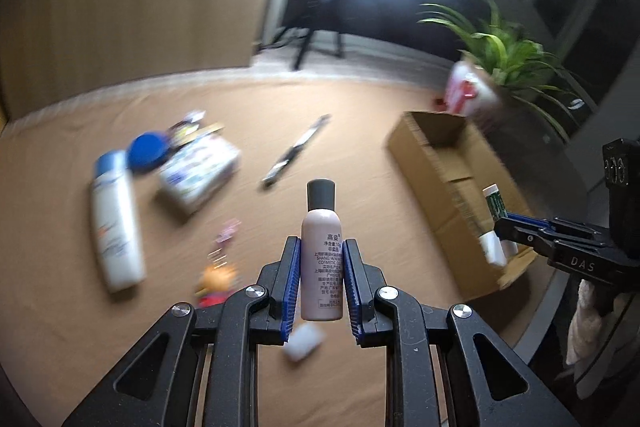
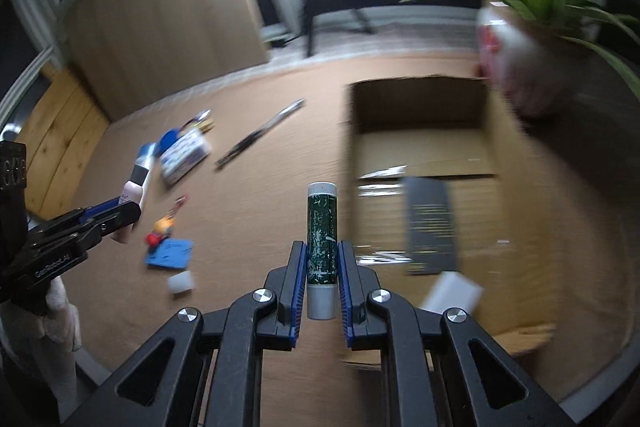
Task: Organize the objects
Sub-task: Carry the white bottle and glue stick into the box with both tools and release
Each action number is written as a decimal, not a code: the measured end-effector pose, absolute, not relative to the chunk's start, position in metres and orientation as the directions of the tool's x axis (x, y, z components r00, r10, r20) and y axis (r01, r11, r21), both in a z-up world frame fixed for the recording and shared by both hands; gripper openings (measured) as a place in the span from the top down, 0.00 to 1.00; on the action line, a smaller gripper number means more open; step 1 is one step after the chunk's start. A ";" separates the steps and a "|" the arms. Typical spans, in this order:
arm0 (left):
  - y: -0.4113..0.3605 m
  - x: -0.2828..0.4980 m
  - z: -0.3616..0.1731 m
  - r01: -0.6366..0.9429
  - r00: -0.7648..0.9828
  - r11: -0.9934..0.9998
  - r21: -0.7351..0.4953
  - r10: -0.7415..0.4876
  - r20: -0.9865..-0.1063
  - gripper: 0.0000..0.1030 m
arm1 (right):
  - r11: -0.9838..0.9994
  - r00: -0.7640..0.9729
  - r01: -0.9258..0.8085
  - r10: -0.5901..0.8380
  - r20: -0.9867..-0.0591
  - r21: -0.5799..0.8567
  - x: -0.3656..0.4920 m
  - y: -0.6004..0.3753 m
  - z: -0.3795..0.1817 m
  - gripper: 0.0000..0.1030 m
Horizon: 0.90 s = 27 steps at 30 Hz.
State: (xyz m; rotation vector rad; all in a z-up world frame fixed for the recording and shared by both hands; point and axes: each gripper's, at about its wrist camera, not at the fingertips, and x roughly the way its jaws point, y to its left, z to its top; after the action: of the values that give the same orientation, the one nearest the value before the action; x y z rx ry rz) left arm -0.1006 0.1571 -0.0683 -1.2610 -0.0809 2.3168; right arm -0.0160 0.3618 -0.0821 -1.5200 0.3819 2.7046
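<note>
Tools first: left tool (image 1: 320,269) clamps an upright pink bottle (image 1: 321,259), right tool (image 2: 322,277) clamps an upright green tube (image 2: 321,251). Farther right on the counter (image 2: 260,187) lies the open cardboard box (image 2: 420,147), nearer the right tool.

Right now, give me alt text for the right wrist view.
The right tool is shut on a green tube, above a tan cloth, with an open cardboard box ahead. At left, the left tool holds a pink bottle.
</note>
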 end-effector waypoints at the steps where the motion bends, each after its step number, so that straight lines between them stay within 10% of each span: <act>1: 0.170 -0.101 -0.067 -0.411 -0.440 -0.865 -0.288 0.465 -0.768 0.78 | -0.968 -0.529 -0.149 -0.093 -0.844 0.200 -0.013 0.370 -0.082 0.86; 24: 0.344 -0.100 -0.087 -0.576 -0.308 -0.753 -0.317 0.560 -0.769 0.78 | -0.941 -0.490 -0.312 0.039 -0.871 0.133 0.001 0.459 -0.108 0.86; 27: 0.341 -0.100 -0.083 -0.588 -0.313 -0.749 -0.304 0.557 -0.769 0.53 | -0.942 -0.495 -0.319 0.069 -0.866 0.107 0.001 0.458 -0.105 0.60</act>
State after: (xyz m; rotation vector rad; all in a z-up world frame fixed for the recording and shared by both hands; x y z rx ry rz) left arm -0.0996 0.3407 -0.0834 -1.2089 0.0429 2.0945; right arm 0.0012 0.4581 -0.1049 -1.4356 0.3745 2.5085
